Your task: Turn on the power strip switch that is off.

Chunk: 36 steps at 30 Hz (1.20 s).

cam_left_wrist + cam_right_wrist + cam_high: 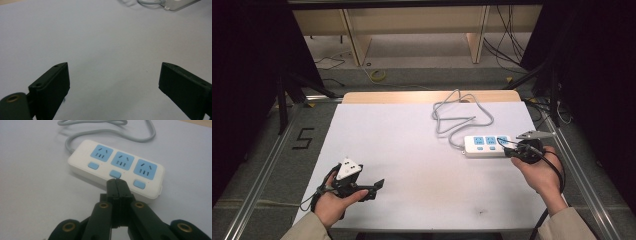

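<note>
Right gripper closed at the power strip's middle switch.

The right gripper's jaws are pressed together and hold nothing; their joined tip sits just at the near edge of the middle blue switch, so the strip lies directly ahead of it. The strip's long axis runs crosswise to the jaws and, in the high view, left to right along the table's right side, its grey cord leaving the left end and looping toward the far edge. The right hand is much the nearer; the left gripper, jaws wide apart and empty, rests well away at the near left.
</note>
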{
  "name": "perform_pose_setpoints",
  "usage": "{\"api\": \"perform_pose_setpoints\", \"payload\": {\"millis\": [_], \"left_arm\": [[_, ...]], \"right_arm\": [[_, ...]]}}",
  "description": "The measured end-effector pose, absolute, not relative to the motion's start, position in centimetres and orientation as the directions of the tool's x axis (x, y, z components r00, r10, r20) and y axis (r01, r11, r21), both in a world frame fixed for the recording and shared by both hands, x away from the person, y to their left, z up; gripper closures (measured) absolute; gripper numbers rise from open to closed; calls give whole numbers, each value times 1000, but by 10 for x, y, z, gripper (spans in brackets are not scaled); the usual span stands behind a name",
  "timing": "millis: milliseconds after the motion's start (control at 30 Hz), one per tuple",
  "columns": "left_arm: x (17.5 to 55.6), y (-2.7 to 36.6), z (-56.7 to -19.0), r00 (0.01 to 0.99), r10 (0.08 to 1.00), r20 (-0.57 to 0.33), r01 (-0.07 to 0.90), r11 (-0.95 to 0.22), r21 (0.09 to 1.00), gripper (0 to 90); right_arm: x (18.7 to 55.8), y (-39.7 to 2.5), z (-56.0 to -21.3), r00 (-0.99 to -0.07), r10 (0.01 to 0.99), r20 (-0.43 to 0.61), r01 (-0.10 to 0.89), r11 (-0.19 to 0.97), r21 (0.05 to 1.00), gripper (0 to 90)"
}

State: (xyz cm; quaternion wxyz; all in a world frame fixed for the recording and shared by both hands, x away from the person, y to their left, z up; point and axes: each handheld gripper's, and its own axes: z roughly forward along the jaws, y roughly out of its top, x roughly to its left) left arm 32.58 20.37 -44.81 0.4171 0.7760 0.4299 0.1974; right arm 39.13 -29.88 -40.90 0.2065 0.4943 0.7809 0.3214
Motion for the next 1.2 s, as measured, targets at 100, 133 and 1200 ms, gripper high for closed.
{"api": "perform_pose_setpoints", "payload": {"millis": [100, 133, 1200], "left_arm": [[326, 204, -448, 552, 832, -53, 504, -283, 816, 95], [326, 204, -448, 553, 832, -50, 502, -285, 817, 95], [327, 204, -448, 537, 842, -57, 500, -263, 825, 96]], "right_arm": [[397, -300, -410, -419, 908, 3, 651, 299, 698, 900], [400, -300, -411, -415, 910, 9, 659, 294, 692, 900], [432, -298, -412, -410, 912, 22, 716, 307, 627, 900]]}}
